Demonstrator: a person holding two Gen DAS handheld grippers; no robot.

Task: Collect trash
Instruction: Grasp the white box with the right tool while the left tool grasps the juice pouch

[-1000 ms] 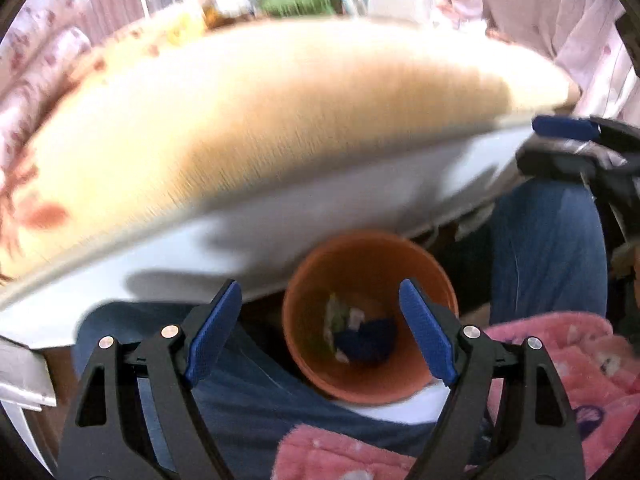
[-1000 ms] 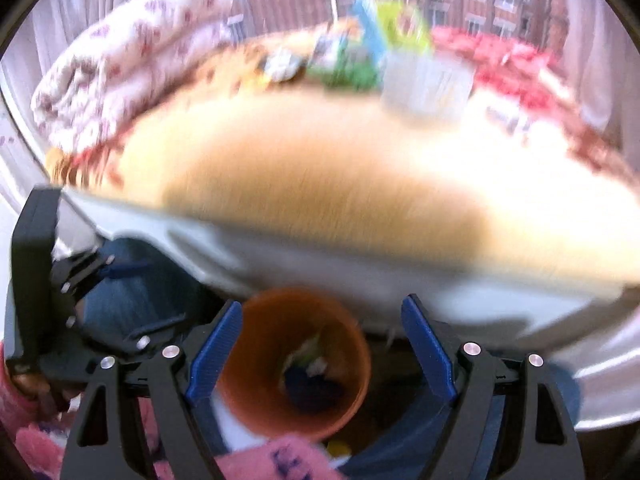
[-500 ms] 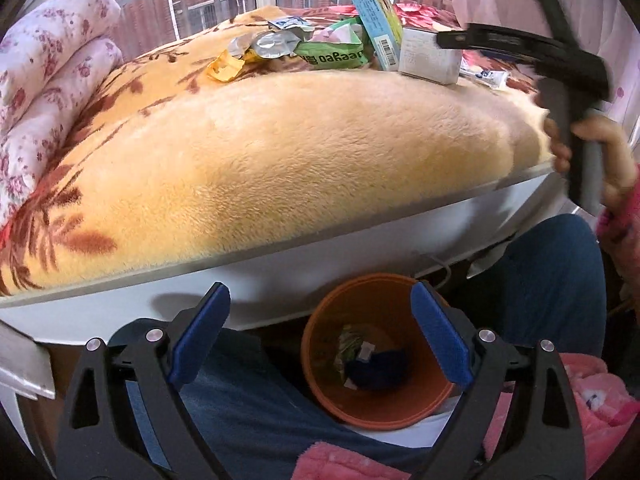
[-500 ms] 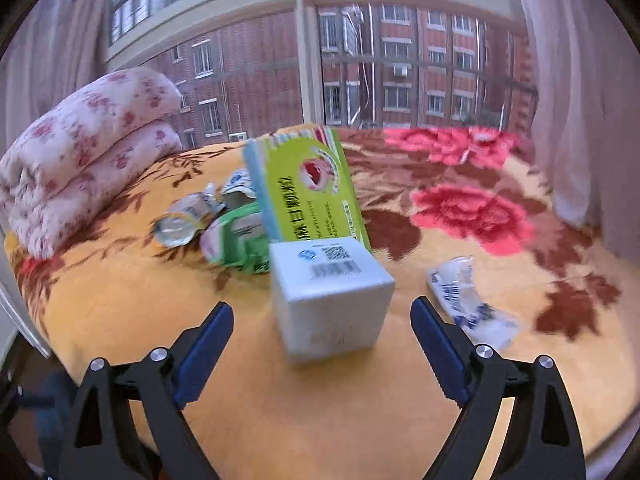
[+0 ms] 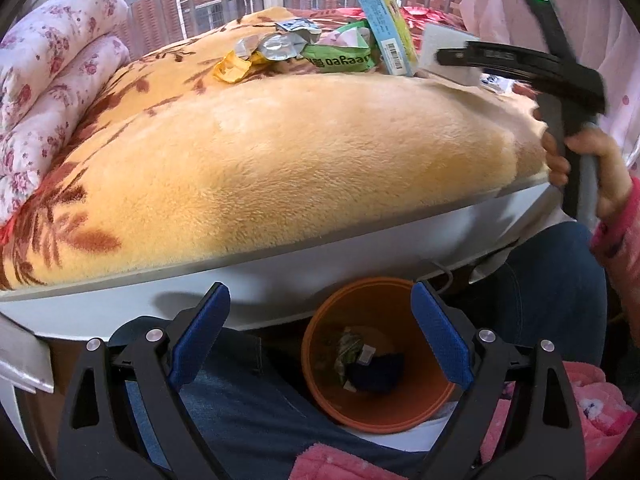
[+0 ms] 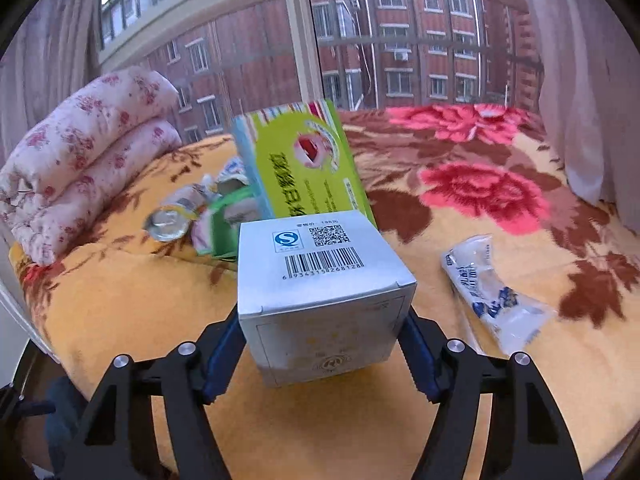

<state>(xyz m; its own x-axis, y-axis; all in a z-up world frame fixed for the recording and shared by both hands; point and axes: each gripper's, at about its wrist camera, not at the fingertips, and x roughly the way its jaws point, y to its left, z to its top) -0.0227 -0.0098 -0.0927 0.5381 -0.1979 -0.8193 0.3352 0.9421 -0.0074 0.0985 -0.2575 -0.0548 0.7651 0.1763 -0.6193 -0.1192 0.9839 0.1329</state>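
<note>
My right gripper (image 6: 322, 340) has its jaws around a white carton with a barcode (image 6: 320, 280) on the yellow blanket; the blue pads touch its two sides. Behind the carton leans a green medicine box (image 6: 304, 168), with a green wrapper (image 6: 224, 224) and a crumpled foil wrapper (image 6: 172, 220) to the left. A clear plastic packet (image 6: 492, 280) lies to the right. My left gripper (image 5: 320, 336) is open and empty above the orange trash bin (image 5: 380, 404), which holds some scraps. The left wrist view also shows the trash pile (image 5: 320, 48) far back on the bed.
A folded floral quilt (image 6: 80, 160) lies at the bed's left side. The white bed edge (image 5: 280, 280) overhangs the bin. The person's jeans-clad legs (image 5: 240, 400) flank the bin. A window with bars is behind the bed.
My right gripper has moved forward over the bed and closed in around the white carton. My left gripper has stayed open above the bin.
</note>
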